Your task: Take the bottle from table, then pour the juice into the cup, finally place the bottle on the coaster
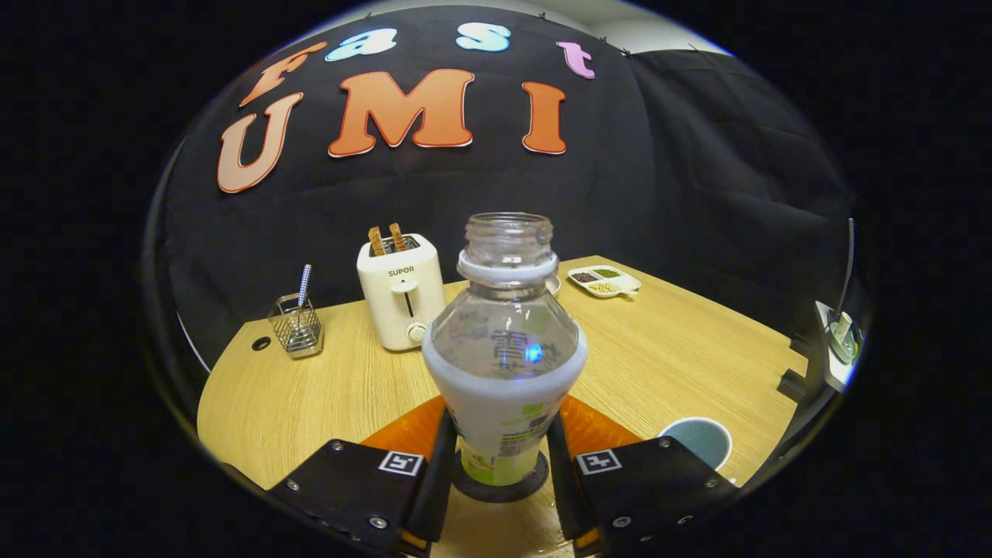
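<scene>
Far left on the wooden table (325,387), at abt 10 o'clock from the bottle, stood a small wire rack (295,327) w/ a checked-handle utensil (304,285) upright in it; a dark round hole (261,342) in the tabletop lay just left of it, near the table's curved left edge. Next along, at 11 o'clock, a cream toaster (401,292) held two toast slices (386,239) sticking up from its slots, set well back from the bottle.

Centre: the bottle (502,349) stood upright, uncapped, clear upper part, white-and-green label lower down. Its base sat on a dark round coaster (500,487). The gripper (500,465) had a finger at each side of the bottle's lower body, both looking in contact w/ the label, so it seemed to be pinching the bottle.

Right: at 1 o'clock, towards the far corner, a white divided dish (604,280) held dark, green and pale bits in separate compartments. At 4 o'clock, close to the right finger and near the table's near-right edge, the cup (696,439) showed a white rim and dark-bluish inside; contents unclear.

Surface: pale wood grain, mostly bare betw. toaster, dish and cup. Black cloth formed the wall behind. Beyond the table's right edge some dark and pale equipment (837,341) stood, too small to make out.
</scene>
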Tool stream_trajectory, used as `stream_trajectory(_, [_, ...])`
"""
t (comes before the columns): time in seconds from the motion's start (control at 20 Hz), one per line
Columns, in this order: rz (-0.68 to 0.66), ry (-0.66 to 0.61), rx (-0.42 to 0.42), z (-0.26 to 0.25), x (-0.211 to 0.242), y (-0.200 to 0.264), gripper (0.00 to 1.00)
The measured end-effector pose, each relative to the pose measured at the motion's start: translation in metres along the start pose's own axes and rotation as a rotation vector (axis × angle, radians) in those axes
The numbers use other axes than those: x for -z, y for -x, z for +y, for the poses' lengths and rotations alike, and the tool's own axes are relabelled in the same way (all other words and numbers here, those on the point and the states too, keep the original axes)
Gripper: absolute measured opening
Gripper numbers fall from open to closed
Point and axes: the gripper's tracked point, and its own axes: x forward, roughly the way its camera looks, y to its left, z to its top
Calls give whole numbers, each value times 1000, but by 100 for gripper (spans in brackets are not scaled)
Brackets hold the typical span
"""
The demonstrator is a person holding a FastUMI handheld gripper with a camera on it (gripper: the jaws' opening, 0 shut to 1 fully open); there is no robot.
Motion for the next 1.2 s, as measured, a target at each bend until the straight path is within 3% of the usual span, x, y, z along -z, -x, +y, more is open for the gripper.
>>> stream_trajectory(0.75, [44, 46, 19, 5, 21, -7, 67])
stream_trajectory(0.8, [44, 49, 16, 5, 21, -8, 71])
stream_trajectory(0.85, [43, 44, 9, 6, 20, -3, 83])
stream_trajectory(0.95, [43, 29, -13, 10, 18, 2, 94])
stream_trajectory(1.2, [18, 16, -97, 23, -6, 48, 97])
